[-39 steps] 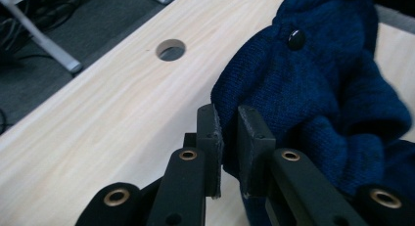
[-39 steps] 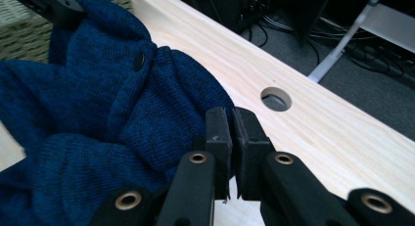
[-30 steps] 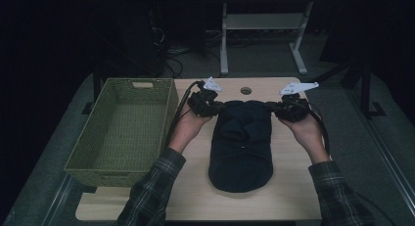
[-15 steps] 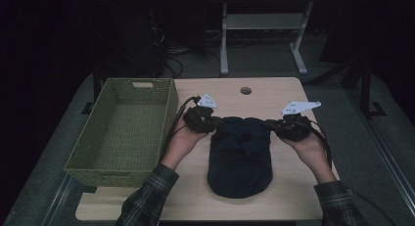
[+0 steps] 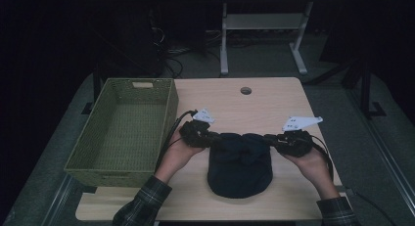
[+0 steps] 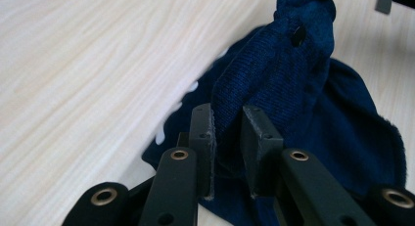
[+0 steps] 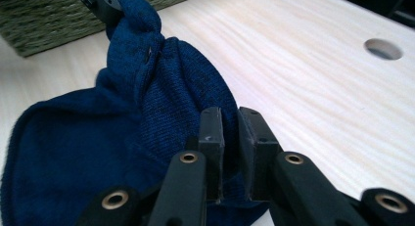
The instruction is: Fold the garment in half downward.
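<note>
A dark blue knit garment (image 5: 239,162) lies folded on the wooden table (image 5: 244,108), its far edge lifted between my two grippers. My left gripper (image 5: 214,138) pinches the left end of that edge, and my right gripper (image 5: 268,139) pinches the right end. In the left gripper view the jaws (image 6: 227,113) close on a raised fold of the garment (image 6: 303,103). In the right gripper view the jaws (image 7: 229,116) are shut tight on the knit cloth (image 7: 98,138), which stretches away to the other gripper (image 7: 100,1).
A green woven basket (image 5: 169,113) stands open at the table's left, close beside my left hand. A round cable hole (image 5: 245,90) sits near the far edge. Bare tabletop lies beyond the garment. A desk frame and cables stand on the dark floor behind.
Both grippers have come toward the person and a little lower, drawing the garment's far edge over itself. The garment now looks shorter on the table.
</note>
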### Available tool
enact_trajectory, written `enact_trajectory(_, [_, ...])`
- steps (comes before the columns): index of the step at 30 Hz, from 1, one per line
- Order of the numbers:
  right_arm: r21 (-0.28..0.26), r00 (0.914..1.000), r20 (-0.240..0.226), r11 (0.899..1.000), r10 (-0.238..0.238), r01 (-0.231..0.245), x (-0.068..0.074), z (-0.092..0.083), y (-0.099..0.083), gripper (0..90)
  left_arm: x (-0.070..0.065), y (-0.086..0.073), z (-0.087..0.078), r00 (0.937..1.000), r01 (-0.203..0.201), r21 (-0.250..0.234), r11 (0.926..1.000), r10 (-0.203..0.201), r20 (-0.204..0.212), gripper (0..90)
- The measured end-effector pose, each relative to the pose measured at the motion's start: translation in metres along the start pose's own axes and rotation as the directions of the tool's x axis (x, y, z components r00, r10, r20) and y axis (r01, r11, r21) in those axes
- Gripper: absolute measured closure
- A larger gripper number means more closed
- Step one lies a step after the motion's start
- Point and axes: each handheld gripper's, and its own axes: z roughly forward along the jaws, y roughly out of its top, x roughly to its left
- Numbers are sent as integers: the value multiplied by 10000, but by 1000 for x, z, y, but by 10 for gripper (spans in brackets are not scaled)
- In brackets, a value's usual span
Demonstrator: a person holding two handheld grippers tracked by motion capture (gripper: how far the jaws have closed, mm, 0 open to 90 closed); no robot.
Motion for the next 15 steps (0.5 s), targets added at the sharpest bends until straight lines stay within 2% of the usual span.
enact_trajectory(3, [-16, 9999, -140, 10000, 55, -56, 5, 0, -7, 798, -4, -5, -1, 9999, -74, 175, 9998, 72, 123, 753])
enact_trajectory(6, [60, 9996, -279, 10000, 68, -66, 9, 1, -13, 794, -8, -11, -1, 9997, 22, 283, 9996, -29, 252, 749])
enact_trajectory(7, [140, 9995, -316, 9999, 27, -23, 12, 1, -15, 793, -11, -17, -1, 9994, 9, 437, 9990, -24, 345, 749])
enact_trajectory(14, [378, 9987, -514, 9993, 2, 18, 25, -1, -27, 784, -30, -30, -4, 9986, 23, 655, 9978, -58, 531, 740])
enact_trajectory(15, [367, 9986, -531, 9993, 57, -38, 27, -2, -29, 783, -32, -31, -4, 9984, -72, 747, 9972, 29, 569, 739])
